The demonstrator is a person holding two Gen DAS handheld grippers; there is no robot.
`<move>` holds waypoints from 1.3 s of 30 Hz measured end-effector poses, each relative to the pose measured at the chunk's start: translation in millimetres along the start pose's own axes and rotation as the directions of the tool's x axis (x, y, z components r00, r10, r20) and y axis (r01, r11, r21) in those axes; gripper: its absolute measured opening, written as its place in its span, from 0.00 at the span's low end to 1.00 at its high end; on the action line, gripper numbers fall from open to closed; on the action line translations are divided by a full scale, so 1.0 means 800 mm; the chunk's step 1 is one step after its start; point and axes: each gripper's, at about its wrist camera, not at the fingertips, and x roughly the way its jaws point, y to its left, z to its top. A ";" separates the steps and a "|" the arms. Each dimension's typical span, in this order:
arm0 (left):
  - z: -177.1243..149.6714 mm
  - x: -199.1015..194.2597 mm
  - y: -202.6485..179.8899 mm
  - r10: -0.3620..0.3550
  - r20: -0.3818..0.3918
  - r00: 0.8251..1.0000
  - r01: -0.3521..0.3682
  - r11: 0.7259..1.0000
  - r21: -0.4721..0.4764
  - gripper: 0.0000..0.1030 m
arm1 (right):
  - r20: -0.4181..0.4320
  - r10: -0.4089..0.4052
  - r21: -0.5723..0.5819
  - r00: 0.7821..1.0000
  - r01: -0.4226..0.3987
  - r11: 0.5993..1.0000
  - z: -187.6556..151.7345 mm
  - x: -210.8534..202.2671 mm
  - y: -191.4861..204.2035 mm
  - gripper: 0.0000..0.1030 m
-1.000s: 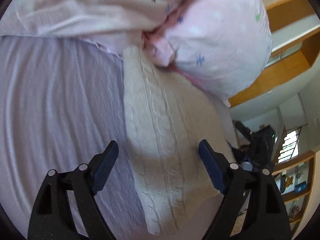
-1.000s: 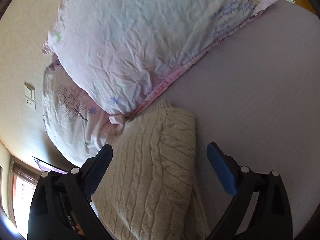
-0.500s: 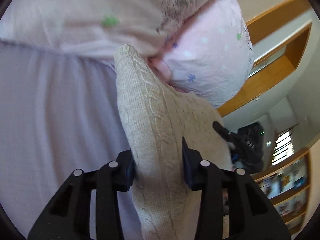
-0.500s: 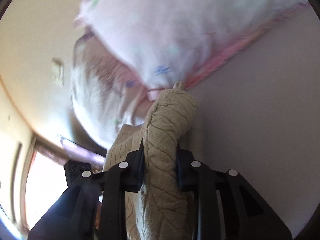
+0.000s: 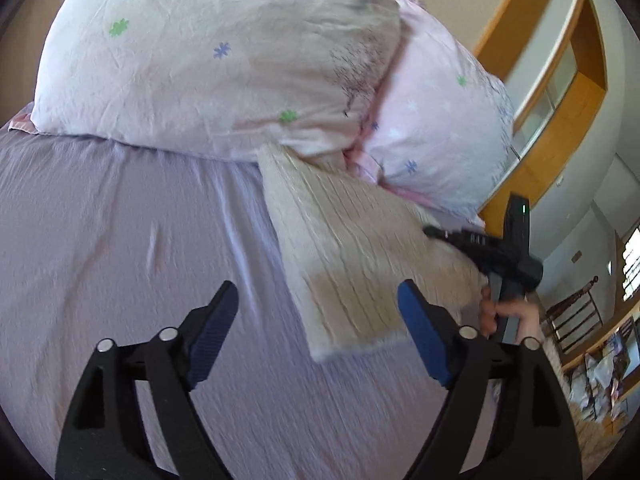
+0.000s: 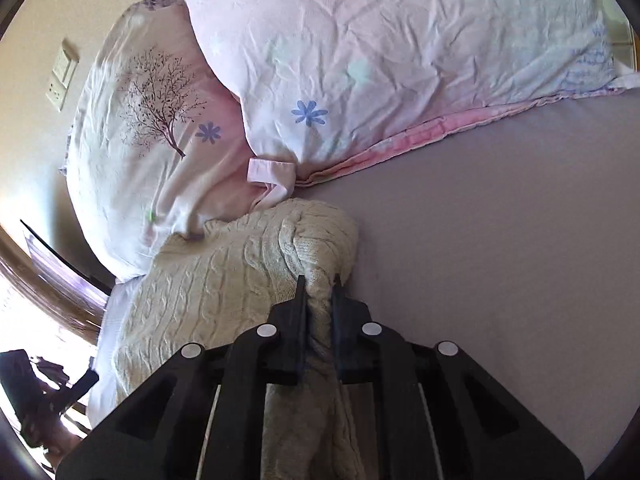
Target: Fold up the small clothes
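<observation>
A folded cream cable-knit sweater (image 5: 344, 248) lies on the lilac bedsheet (image 5: 120, 248), its far end against the pillows. My left gripper (image 5: 316, 320) is open and empty, just short of the sweater's near corner. My right gripper (image 6: 318, 284) is shut on a bunched edge of the sweater (image 6: 224, 280). It also shows in the left wrist view (image 5: 432, 233), black, at the sweater's right side, with the hand that holds it.
Two pink flowered pillows (image 5: 208, 60) (image 5: 436, 136) lie at the head of the bed, touching the sweater. In the right wrist view the pillows (image 6: 380, 52) fill the top. A wooden frame (image 5: 560, 92) and shelves stand at the right.
My left gripper has let go of the sweater, opened and drawn back. The sweater has dropped flat on the sheet. My right gripper stays shut on its edge.
</observation>
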 end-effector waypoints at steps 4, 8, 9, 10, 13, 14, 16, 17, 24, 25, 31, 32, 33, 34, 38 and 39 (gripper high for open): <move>-0.044 0.003 -0.012 0.172 -0.010 0.985 -0.171 0.984 0.045 0.98 | 0.095 -0.088 -0.048 0.992 0.093 0.995 -0.023 -0.075 0.022 0.89; -0.056 0.017 -0.024 0.259 -0.049 0.965 -0.254 0.963 0.087 0.98 | 0.151 -0.104 -0.189 0.983 0.132 0.973 -0.084 -0.142 0.055 0.99; -0.057 0.024 -0.026 0.286 -0.070 0.956 -0.279 0.956 0.093 0.98 | 0.153 -0.150 -0.228 0.977 0.183 0.956 -0.100 -0.147 0.063 0.99; -0.058 0.031 -0.029 0.312 -0.087 0.946 -0.302 0.947 0.105 0.98 | 0.150 -0.172 -0.257 0.974 0.206 0.944 -0.111 -0.147 0.066 0.99; -0.065 0.049 -0.034 0.347 -0.105 0.932 -0.328 0.931 0.162 0.98 | 0.084 -0.214 -0.339 0.973 0.230 0.912 -0.149 -0.132 0.077 0.99; -0.068 0.055 -0.034 0.361 -0.115 0.925 -0.339 0.924 0.178 0.98 | 0.055 -0.232 -0.352 0.971 0.236 0.906 -0.158 -0.122 0.078 0.99; -0.072 0.063 -0.031 0.372 -0.138 0.918 -0.346 0.921 0.181 0.98 | 0.004 -0.245 -0.371 0.970 0.229 0.900 -0.168 -0.104 0.081 0.99; -0.074 0.065 -0.031 0.378 -0.138 0.915 -0.352 0.918 0.183 0.98 | -0.020 -0.253 -0.373 0.967 0.228 0.899 -0.172 -0.095 0.083 0.99; -0.079 0.064 -0.033 0.408 -0.131 0.904 -0.374 0.901 0.221 0.98 | -0.068 -0.350 -0.376 0.934 0.301 0.876 -0.173 -0.058 0.092 0.99; -0.079 0.064 -0.033 0.408 -0.130 0.904 -0.375 0.901 0.221 0.98 | -0.065 -0.372 -0.388 0.926 0.320 0.864 -0.176 -0.057 0.095 0.99; -0.079 0.064 -0.033 0.409 -0.129 0.904 -0.376 0.900 0.220 0.98 | -0.056 -0.394 -0.391 0.918 0.343 0.855 -0.184 -0.057 0.096 0.99; -0.079 0.064 -0.033 0.409 -0.129 0.904 -0.376 0.900 0.220 0.98 | -0.057 -0.394 -0.391 0.918 0.342 0.854 -0.183 -0.057 0.096 0.99; -0.079 0.064 -0.033 0.408 -0.129 0.904 -0.375 0.900 0.221 0.98 | -0.057 -0.394 -0.391 0.918 0.342 0.854 -0.184 -0.057 0.096 0.99; -0.079 0.064 -0.033 0.409 -0.129 0.903 -0.376 0.900 0.221 0.98 | -0.057 -0.394 -0.391 0.918 0.342 0.854 -0.183 -0.057 0.096 0.99; -0.079 0.064 -0.033 0.409 -0.129 0.904 -0.376 0.900 0.221 0.98 | -0.057 -0.394 -0.391 0.918 0.342 0.854 -0.184 -0.057 0.096 0.99; -0.079 0.064 -0.033 0.409 -0.129 0.904 -0.376 0.900 0.221 0.98 | -0.056 -0.394 -0.391 0.918 0.342 0.854 -0.184 -0.057 0.096 0.99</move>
